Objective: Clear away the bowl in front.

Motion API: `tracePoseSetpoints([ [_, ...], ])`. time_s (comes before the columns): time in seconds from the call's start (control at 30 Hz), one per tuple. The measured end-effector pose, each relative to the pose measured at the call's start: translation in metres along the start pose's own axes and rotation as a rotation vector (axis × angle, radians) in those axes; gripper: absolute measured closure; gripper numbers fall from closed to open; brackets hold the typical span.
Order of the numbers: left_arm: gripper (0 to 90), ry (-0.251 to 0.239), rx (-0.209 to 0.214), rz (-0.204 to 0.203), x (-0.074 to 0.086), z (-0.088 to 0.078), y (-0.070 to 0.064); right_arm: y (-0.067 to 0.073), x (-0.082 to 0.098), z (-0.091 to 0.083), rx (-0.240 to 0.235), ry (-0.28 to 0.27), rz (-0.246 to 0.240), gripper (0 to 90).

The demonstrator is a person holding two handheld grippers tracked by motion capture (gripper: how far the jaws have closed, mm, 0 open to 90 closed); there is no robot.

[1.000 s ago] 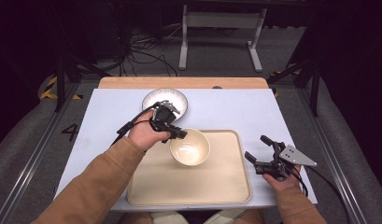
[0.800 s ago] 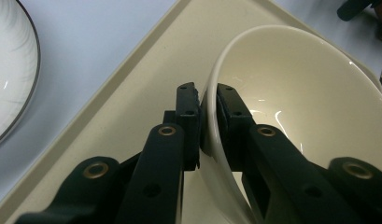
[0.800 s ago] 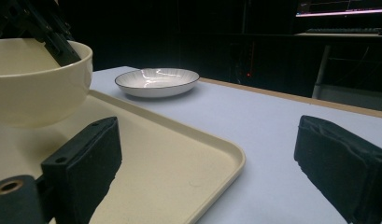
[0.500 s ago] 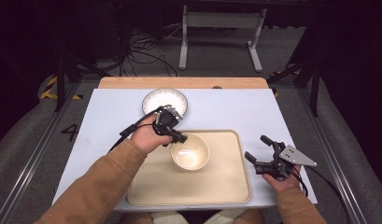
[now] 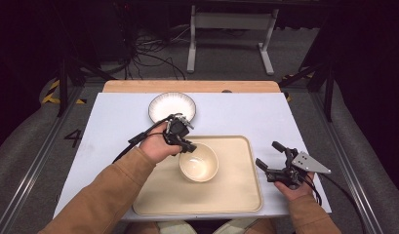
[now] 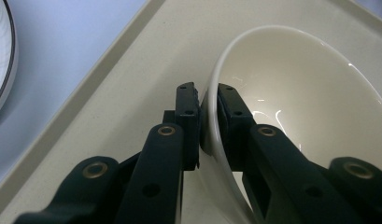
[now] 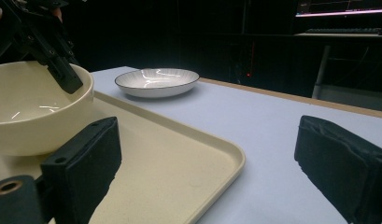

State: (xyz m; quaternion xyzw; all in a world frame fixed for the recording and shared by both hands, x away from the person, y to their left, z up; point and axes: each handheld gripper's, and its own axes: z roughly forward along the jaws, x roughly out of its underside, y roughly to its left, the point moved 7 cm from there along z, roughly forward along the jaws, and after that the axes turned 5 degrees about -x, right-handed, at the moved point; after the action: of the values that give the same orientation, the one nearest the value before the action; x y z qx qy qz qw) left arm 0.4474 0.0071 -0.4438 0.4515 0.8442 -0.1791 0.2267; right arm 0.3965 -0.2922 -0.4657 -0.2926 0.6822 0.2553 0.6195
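A cream bowl (image 5: 199, 165) sits over the middle of a beige tray (image 5: 226, 195). My left gripper (image 5: 186, 146) is shut on the bowl's far-left rim. In the left gripper view one jaw is inside the bowl (image 6: 310, 93) and the other outside, pinching the wall at my left gripper (image 6: 207, 93). My right gripper (image 5: 268, 153) is open beside the tray's right edge, holding nothing. The right gripper view looks between its wide-apart pads, my right gripper (image 7: 209, 149), at the bowl (image 7: 25, 107) and the left gripper (image 7: 58, 60) on it.
A white plate with a dark rim (image 5: 171, 106) lies on the pale blue tabletop behind the tray, close to the left hand. The plate (image 7: 156, 81) stands beyond the tray's lip (image 7: 226, 158). A wooden strip (image 5: 192, 86) edges the table's far side.
My left gripper has carried the bowl a little toward the person, from the tray's far edge to its middle. The right gripper has not moved.
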Motion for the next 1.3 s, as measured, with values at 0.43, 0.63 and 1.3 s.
tracePoseSetpoints([
  [0.43, 80.1, 0.010, -0.017, 0.025, 0.001, 0.003, -0.002, 0.000, 0.000, 0.000, -0.001, -0.001, 0.002, 7.7],
  [0.63, 79.1, 0.021, -0.022, 0.051, 0.001, 0.000, -0.003, 0.000, 0.000, 0.000, -0.001, 0.000, 0.003, 7.7],
  [1.3, 62.3, 0.061, -0.050, 0.068, 0.011, 0.008, 0.005, 0.000, 0.000, 0.000, 0.000, 0.000, 0.004, 7.8],
])
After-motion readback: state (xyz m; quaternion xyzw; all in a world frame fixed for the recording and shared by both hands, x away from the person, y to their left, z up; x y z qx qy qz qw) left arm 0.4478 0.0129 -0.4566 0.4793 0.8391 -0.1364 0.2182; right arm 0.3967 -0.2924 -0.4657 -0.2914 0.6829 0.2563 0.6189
